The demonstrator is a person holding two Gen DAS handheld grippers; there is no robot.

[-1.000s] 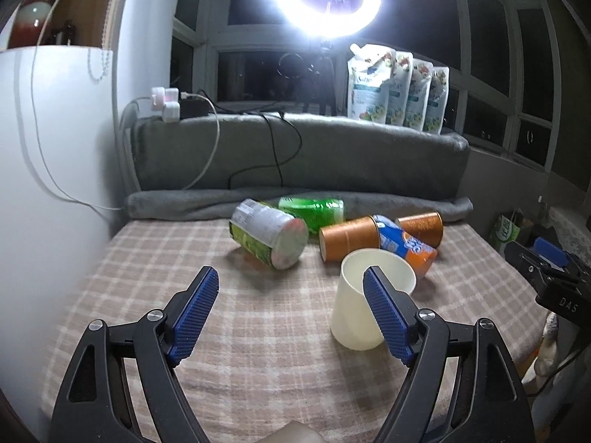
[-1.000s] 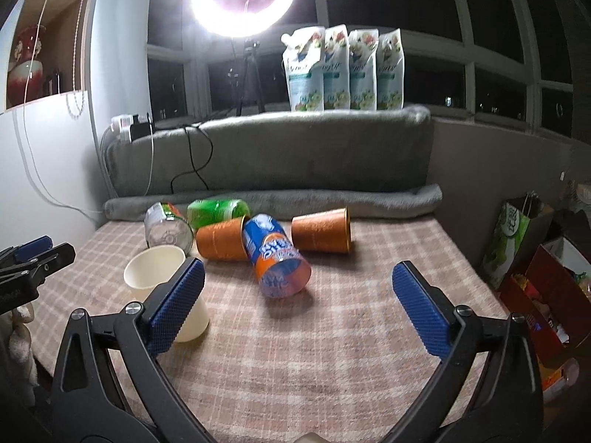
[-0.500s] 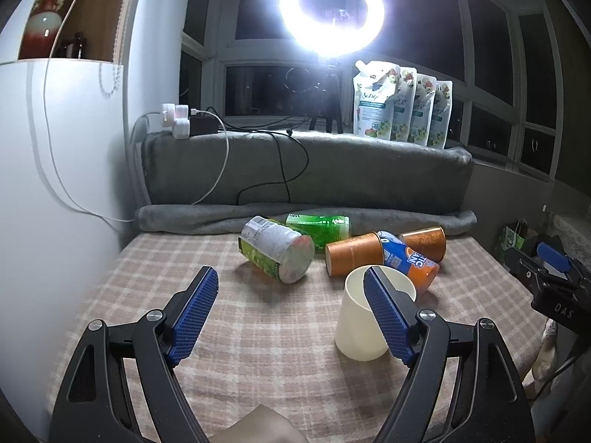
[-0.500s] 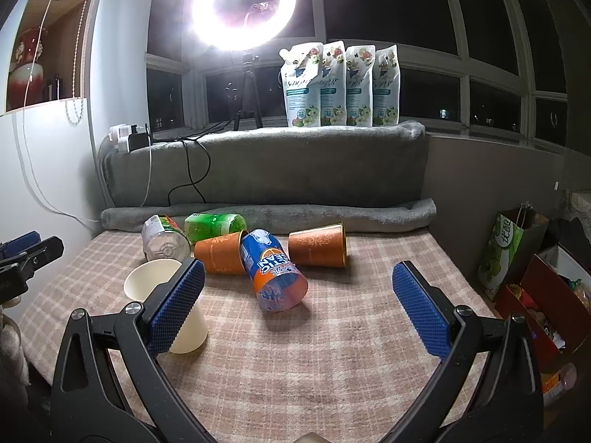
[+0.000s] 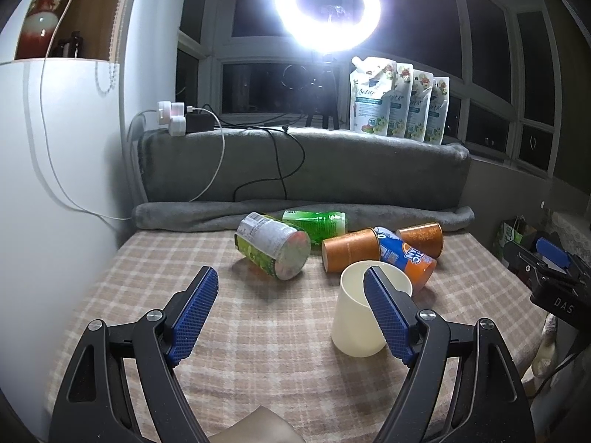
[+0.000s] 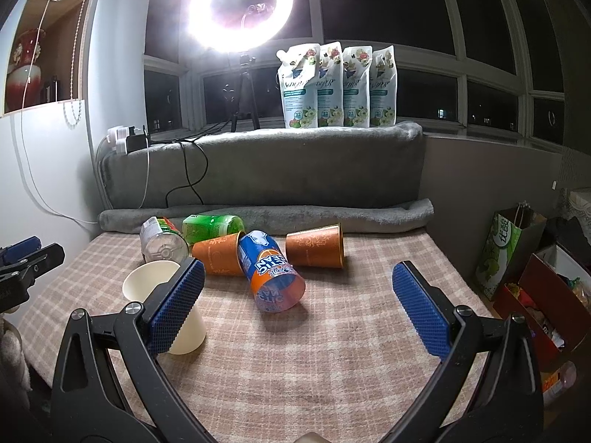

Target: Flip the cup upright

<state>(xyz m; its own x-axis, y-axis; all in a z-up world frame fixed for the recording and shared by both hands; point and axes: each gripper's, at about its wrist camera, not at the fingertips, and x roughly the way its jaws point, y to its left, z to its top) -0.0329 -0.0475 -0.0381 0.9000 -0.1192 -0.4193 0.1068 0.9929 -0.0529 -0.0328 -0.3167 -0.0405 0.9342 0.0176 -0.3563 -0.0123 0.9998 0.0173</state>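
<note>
The left claw, black-framed with blue ribbed pads, hangs low over the beige plaid-clothed table, level and pointing toward the window; its jaws stand wide apart and hold nothing. The right claw has the same pose to its right, likewise spread wide and empty.

The plain cream paper cup stands upright, mouth up, near the table's front edge. In the left wrist view the left claw's right pad overlaps it; in the right wrist view the right claw's left pad does. Whether either pad touches it cannot be told.

Just behind the cup lies a blue-and-orange printed paper cup on its side, mouth toward the cameras, with partly readable white lettering ending "…IC". A brown patterned paper cup lies touching its left side, and a second brown patterned cup lies to its right. Further left lie a green-labelled can and a green bottle, both on their sides.

Beyond, a rolled grey blanket edges the table. On the ledge above stand four white refill pouches with unreadable script, below a glowing ring light.
</note>
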